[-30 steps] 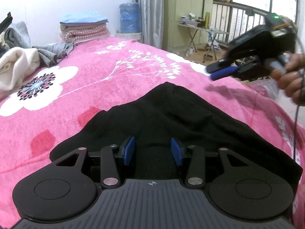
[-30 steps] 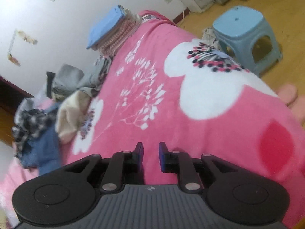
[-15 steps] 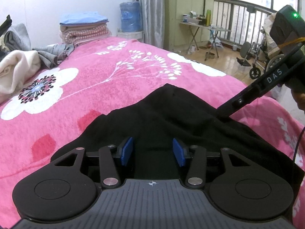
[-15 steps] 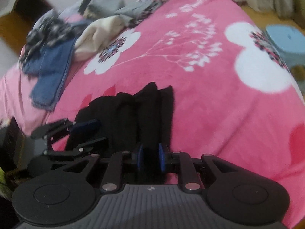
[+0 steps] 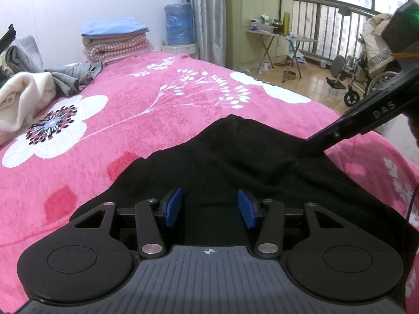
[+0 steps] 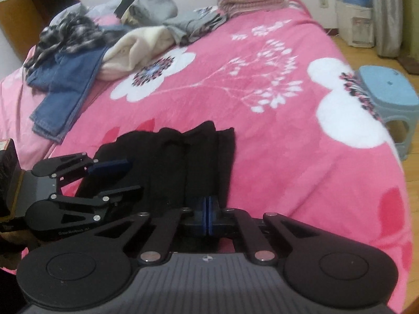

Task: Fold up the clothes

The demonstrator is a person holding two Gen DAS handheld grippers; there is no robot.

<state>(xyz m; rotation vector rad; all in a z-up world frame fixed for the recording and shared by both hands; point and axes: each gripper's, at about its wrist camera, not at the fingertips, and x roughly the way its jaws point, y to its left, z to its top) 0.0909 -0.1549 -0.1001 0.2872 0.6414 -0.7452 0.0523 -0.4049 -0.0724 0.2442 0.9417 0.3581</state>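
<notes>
A black garment (image 5: 235,162) lies in loose folds on the pink flowered blanket (image 5: 157,110), near its front edge. My left gripper (image 5: 209,206) hovers low over the garment's near end, open, blue pads (image 5: 174,206) well apart with cloth below them. From the right wrist view the black garment (image 6: 188,157) runs down to my right gripper (image 6: 208,214), whose blue pads are pressed together on its near right edge. The left gripper (image 6: 125,178) shows there at the garment's left side, jaws apart. In the left wrist view the right gripper (image 5: 313,151) digs its tip into the cloth.
Unfolded clothes are heaped at the blanket's far left: a cream garment (image 6: 138,47), jeans (image 6: 65,86) and grey pieces (image 6: 193,23). A folded stack (image 5: 115,41) stands at the far end. A blue stool (image 6: 387,99) stands beside the bed. A wheelchair (image 5: 366,83) stands further off.
The right gripper came down from above the bed's right side onto the garment's edge, rolled level, and its jaws went from slightly apart to shut. The left gripper stayed put.
</notes>
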